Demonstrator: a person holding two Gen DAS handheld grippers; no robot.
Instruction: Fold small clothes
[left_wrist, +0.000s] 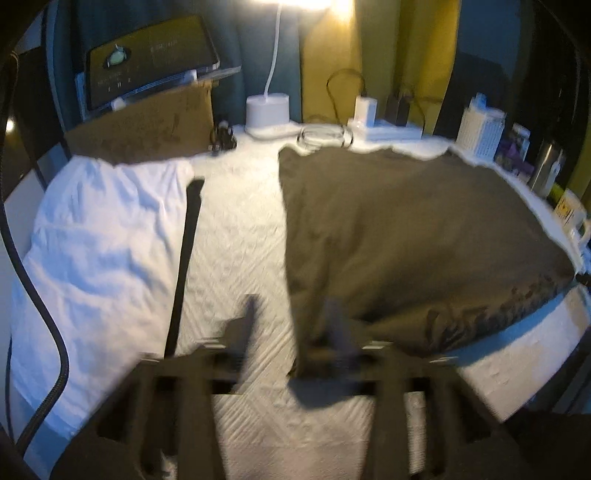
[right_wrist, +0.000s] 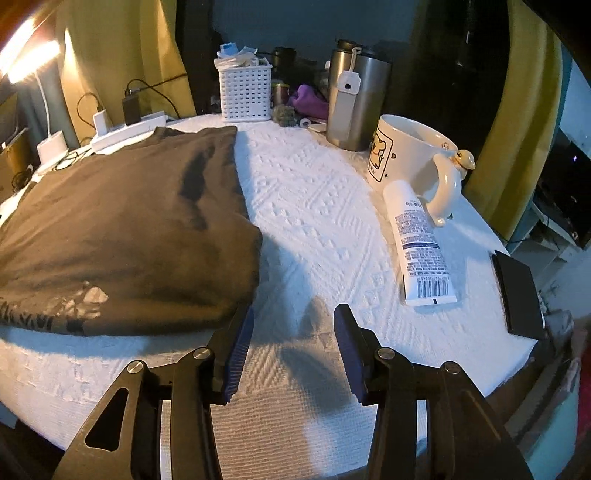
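A dark shirt (right_wrist: 122, 229) lies folded flat on a table covered with a white textured cloth (right_wrist: 314, 206). Its near edge sits close to the table's front rim, and its right edge runs straight back toward the far clutter.

The right gripper (right_wrist: 293, 354) hovers just off the shirt's near right corner with its fingers spread and nothing between them; its left finger (right_wrist: 240, 354) is almost at the shirt's edge. A bare strip of cloth lies open ahead of it.

The left gripper (left_wrist: 291, 321) is blurred, fingers apart, at the shirt's near left corner; whether it touches the fabric is unclear. To its left lies a white garment (left_wrist: 99, 258) with a black strap (left_wrist: 186, 258) along its edge, and bare cloth separates the two garments.

At the back, a white basket (right_wrist: 245, 92) holds crumpled papers. A steel tumbler (right_wrist: 356, 99), a mug (right_wrist: 406, 151) and a white tube (right_wrist: 421, 243) crowd the right side. Chargers (right_wrist: 114, 110) and a lamp base (left_wrist: 266, 110) line the far edge.
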